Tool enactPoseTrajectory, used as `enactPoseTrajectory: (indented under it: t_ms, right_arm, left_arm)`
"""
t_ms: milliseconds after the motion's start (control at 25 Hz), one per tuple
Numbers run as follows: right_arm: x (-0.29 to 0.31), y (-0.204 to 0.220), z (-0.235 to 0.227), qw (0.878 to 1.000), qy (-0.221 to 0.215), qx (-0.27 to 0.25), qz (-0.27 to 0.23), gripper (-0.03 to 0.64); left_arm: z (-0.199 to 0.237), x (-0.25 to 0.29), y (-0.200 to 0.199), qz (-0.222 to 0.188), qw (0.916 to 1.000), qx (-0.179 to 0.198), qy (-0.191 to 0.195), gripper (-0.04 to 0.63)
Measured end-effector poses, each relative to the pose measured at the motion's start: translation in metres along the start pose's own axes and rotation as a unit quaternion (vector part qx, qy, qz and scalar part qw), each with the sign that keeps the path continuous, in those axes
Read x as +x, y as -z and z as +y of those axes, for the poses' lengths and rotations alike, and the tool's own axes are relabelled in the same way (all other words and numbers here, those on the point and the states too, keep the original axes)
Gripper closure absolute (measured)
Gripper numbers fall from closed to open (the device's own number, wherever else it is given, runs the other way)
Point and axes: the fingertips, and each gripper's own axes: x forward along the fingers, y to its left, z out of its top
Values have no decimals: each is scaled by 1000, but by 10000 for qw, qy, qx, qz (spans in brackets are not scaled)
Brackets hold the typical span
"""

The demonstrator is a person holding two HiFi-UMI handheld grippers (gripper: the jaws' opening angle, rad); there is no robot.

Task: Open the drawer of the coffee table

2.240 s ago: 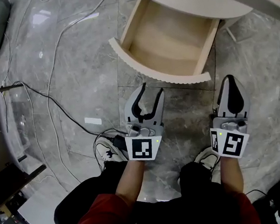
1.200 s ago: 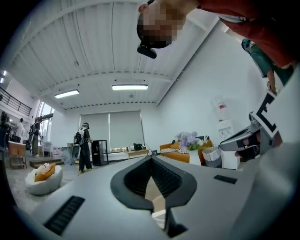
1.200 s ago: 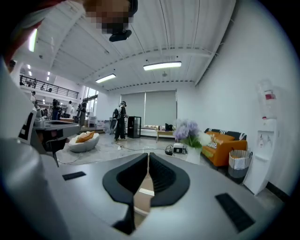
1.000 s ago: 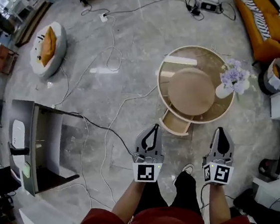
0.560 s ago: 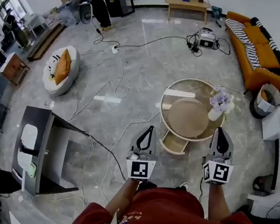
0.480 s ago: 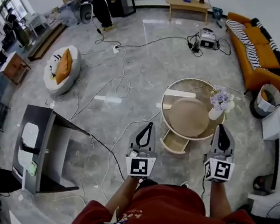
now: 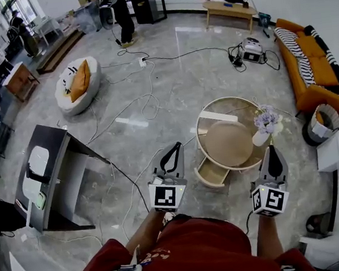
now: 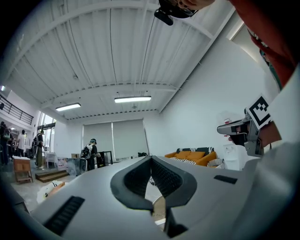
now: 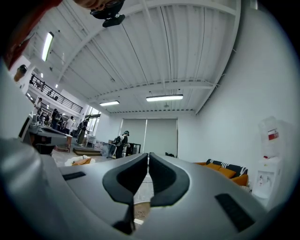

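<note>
The round coffee table [image 7: 233,138] stands on the marble floor far below, right of centre in the head view. Its pale wooden drawer [image 7: 211,173] is pulled out toward me and looks empty. My left gripper [image 7: 175,145] [image 8: 151,158] is held level high above the floor, left of the drawer, jaws shut on nothing. At the same height my right gripper [image 7: 272,148] [image 9: 147,154] hangs over the table's near right side, also shut and empty. Both gripper views look across the hall, not at the table.
A white vase of purple flowers [image 7: 265,124] stands on the table's right edge. Cables [image 7: 131,109] trail over the floor. A dark cabinet [image 7: 52,175] is at the left, an orange sofa [image 7: 311,67] at the right, a round cushion [image 7: 75,80] far left, and people at the back.
In the earliest frame I was close above the open drawer with the left jaws open. Since then the view has risen far from the table, both grippers have come up, and the left jaws are shut.
</note>
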Motion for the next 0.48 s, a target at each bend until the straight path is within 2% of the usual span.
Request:
enactPoseTrajectory:
  t_ms: [480]
  right_arm:
    - [-3,5,-13,9998,205,66,-32,593]
  left_arm:
    - [-2,3,1,3,9999,139,-28,580]
